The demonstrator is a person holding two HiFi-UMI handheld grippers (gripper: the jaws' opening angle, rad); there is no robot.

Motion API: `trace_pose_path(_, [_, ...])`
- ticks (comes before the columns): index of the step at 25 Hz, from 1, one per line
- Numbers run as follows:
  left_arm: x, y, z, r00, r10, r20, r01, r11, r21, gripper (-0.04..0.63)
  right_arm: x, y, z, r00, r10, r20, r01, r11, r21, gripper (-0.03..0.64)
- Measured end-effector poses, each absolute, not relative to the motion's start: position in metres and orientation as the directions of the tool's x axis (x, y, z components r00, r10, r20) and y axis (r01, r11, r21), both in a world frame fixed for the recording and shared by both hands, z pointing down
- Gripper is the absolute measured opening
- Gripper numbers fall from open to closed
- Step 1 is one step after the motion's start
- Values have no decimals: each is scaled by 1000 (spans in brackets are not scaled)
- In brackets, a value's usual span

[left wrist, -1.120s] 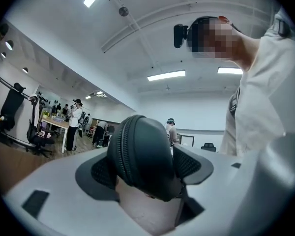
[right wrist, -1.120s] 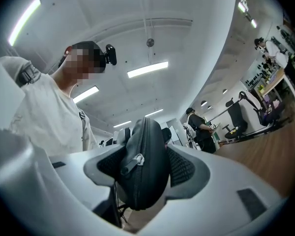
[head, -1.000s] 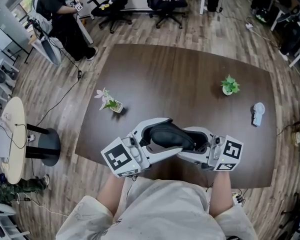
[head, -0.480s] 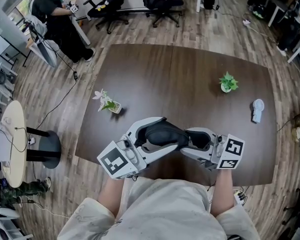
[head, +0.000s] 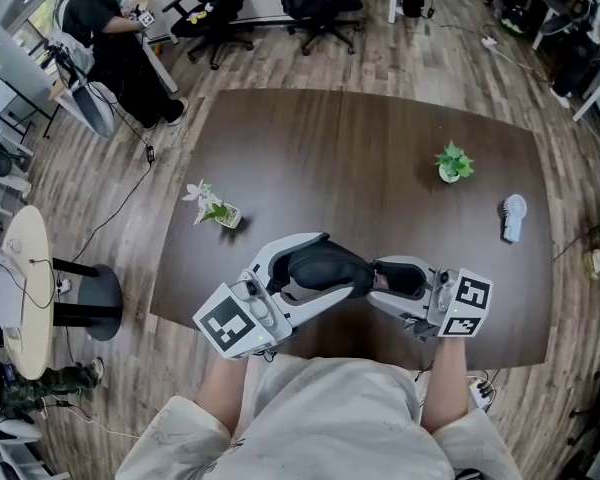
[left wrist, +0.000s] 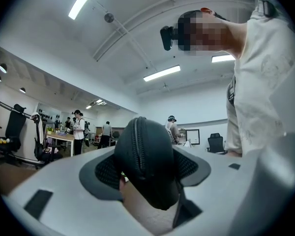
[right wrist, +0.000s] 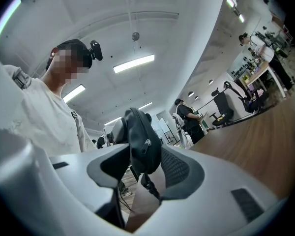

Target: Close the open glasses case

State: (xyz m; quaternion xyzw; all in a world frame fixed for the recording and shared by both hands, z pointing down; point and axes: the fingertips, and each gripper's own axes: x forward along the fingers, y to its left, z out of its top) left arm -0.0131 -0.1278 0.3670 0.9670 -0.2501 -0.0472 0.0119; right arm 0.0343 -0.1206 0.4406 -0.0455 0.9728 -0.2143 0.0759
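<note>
A black zippered glasses case (head: 332, 265) is held above the near edge of the dark wooden table (head: 380, 148), between both grippers. My left gripper (head: 315, 276) is shut on its left end; in the left gripper view the case (left wrist: 145, 156) fills the gap between the jaws (left wrist: 147, 183). My right gripper (head: 382, 282) is shut on the right end, and its jaws have just been closing on the case. The left jaws also closed a little. In the right gripper view the case (right wrist: 141, 141) stands edge-on between the pads (right wrist: 143, 168), zipper pull hanging down.
On the table stand a small pot with pink flowers (head: 216, 207) at the left, a green plant (head: 453, 166) at the right, and a white object (head: 513, 217) near the right edge. A person (head: 115, 38) and office chairs (head: 315, 3) are beyond.
The case's halves have drawn closer together and it looks more compact. The right gripper has shifted slightly down and inward; the left has stayed about where it was.
</note>
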Motion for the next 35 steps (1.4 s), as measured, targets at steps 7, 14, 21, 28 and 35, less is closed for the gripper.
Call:
trace_pose_path(7, [-13,-129,371,870,-489,-67,-488,-872,32,293,36,-121,443,-985,-114,-127,-49,901,-431,155])
trace_pose_path(14, [-12,-129,371,874,-481,-68,-481,-876,28,291,39,-122,445,-985,-108,-136,-37,896,-443,147])
trace_pose_path(21, [-10,-127,370,878,-474,-69,-474,-880,27,291,41,-121,444,-984,-104,-142,-29,891,-453,144])
trace_pose_path(28, [-12,-129,369,872,-484,-75,-483,-875,32,290,44,-123,446,-983,-124,-135,-49,889,-455,103])
trace_pose_path(35, [-12,-129,372,872,-485,-60,-485,-874,25,287,44,-127,450,-981,-146,-130,-70,884,-462,28])
